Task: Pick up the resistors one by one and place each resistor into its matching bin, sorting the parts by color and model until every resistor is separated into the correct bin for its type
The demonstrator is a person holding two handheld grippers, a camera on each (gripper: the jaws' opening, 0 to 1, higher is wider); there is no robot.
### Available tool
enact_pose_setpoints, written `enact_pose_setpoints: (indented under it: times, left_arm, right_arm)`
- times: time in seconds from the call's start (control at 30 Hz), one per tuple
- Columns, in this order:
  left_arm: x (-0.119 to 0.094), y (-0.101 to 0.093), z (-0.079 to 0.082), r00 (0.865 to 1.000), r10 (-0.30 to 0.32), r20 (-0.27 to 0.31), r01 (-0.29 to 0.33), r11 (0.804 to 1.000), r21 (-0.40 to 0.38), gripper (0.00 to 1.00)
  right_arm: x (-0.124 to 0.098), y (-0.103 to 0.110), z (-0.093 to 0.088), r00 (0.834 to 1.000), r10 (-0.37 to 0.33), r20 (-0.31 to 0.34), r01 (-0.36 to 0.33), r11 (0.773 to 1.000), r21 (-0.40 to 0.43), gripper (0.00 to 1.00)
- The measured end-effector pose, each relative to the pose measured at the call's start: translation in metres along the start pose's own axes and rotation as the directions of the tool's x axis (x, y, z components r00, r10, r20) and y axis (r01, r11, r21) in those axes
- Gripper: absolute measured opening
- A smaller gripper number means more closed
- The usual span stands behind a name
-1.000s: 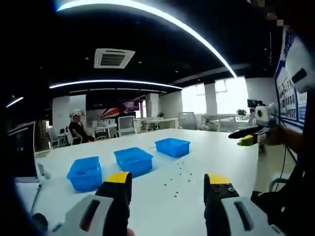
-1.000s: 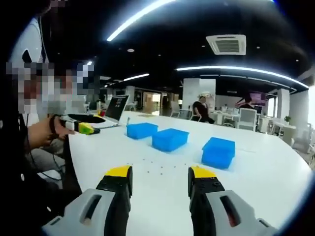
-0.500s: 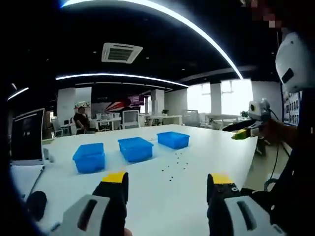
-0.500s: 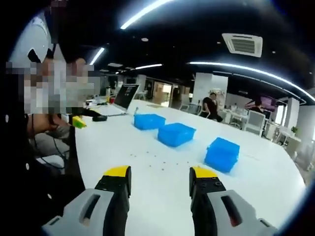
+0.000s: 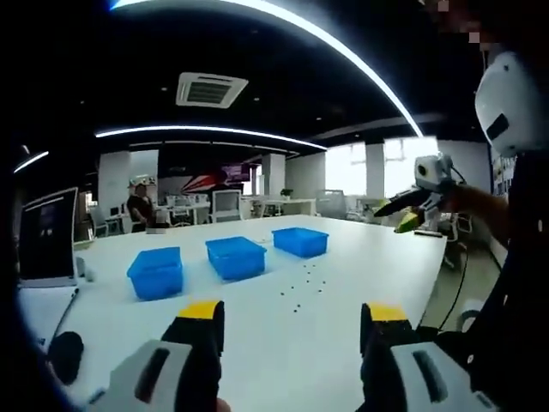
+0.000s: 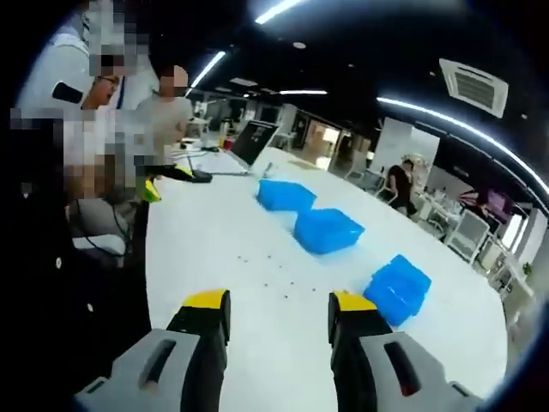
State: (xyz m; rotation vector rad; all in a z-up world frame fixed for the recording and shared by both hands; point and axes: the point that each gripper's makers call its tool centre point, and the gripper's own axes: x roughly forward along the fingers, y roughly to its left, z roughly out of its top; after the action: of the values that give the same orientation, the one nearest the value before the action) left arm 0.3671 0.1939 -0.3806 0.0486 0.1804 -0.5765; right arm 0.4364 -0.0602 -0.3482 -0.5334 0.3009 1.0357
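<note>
Both views are tilting since the earlier frames. Left gripper (image 5: 288, 322) and right gripper (image 6: 279, 311) are hovering wide open, empty, above the table's (image 5: 360, 270) near edge; resistors (image 5: 302, 286) are lying mid-table beside three bins (image 5: 236, 257).

Both grippers' fingers (image 5: 203, 311) apart, empty.

Three bins (image 5: 234, 257) are sitting in a row on the table (image 5: 292, 335), the scattered resistors (image 5: 302, 287) are lying on the tabletop just before them, and a laptop (image 6: 255, 142) is standing at the table's end beyond the row.
</note>
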Motion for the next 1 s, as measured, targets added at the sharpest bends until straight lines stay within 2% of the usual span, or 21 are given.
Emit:
enact_pose_setpoints:
  times: [0.03, 0.13, 0.2, 0.27, 0.4, 0.5, 0.57, 0.73, 0.83, 1.0]
  left_arm:
    - [-0.001, 0.000, -0.001, 1.000, 0.001, -0.002, -0.001, 1.000, 0.001, 0.65]
    - [-0.003, 0.001, -0.006, 0.999, 0.015, -0.029, -0.015, 1.000, 0.027, 0.64]
    - [-0.005, 0.000, -0.006, 0.999, 0.014, -0.030, -0.014, 1.000, 0.020, 0.63]
    - [-0.006, -0.005, -0.004, 1.000, -0.002, -0.014, 0.002, 1.000, -0.021, 0.63]
    - [-0.007, -0.006, -0.006, 1.000, 0.003, -0.025, -0.003, 1.000, -0.012, 0.63]
    - [-0.009, -0.006, -0.008, 0.999, 0.005, -0.035, -0.005, 1.000, -0.015, 0.63]
    - [-0.011, -0.007, -0.009, 0.999, 0.001, -0.045, -0.001, 1.000, -0.009, 0.62]
    - [-0.014, -0.008, -0.012, 0.997, 0.002, -0.072, -0.002, 1.000, 0.006, 0.62]
    - [-0.016, -0.008, -0.013, 0.997, 0.003, -0.078, -0.004, 1.000, -0.003, 0.62]
    - [-0.017, -0.013, -0.018, 0.994, -0.016, -0.106, 0.015, 1.000, -0.008, 0.62]
  right_arm:
    - [0.001, 0.000, 0.000, 1.000, 0.007, -0.005, -0.007, 1.000, -0.005, 0.47]
    - [0.013, -0.001, -0.001, 0.995, 0.066, -0.075, -0.070, 0.996, -0.055, 0.46]
    - [0.021, 0.000, -0.004, 0.987, 0.099, -0.128, -0.111, 0.990, -0.086, 0.45]
    - [0.030, 0.001, -0.006, 0.976, 0.134, -0.174, -0.155, 0.981, -0.117, 0.44]
    - [0.043, 0.002, -0.009, 0.956, 0.178, -0.233, -0.211, 0.969, -0.127, 0.42]
    - [0.056, 0.001, -0.012, 0.936, 0.215, -0.280, -0.262, 0.955, -0.140, 0.40]
    - [0.064, 0.001, -0.011, 0.928, 0.231, -0.293, -0.282, 0.949, -0.143, 0.37]
    - [0.086, 0.000, -0.022, 0.886, 0.278, -0.372, -0.354, 0.922, -0.154, 0.36]
    - [0.100, 0.001, -0.027, 0.869, 0.291, -0.399, -0.382, 0.909, -0.167, 0.34]
    - [0.117, 0.003, -0.043, 0.832, 0.315, -0.457, -0.424, 0.892, -0.156, 0.31]
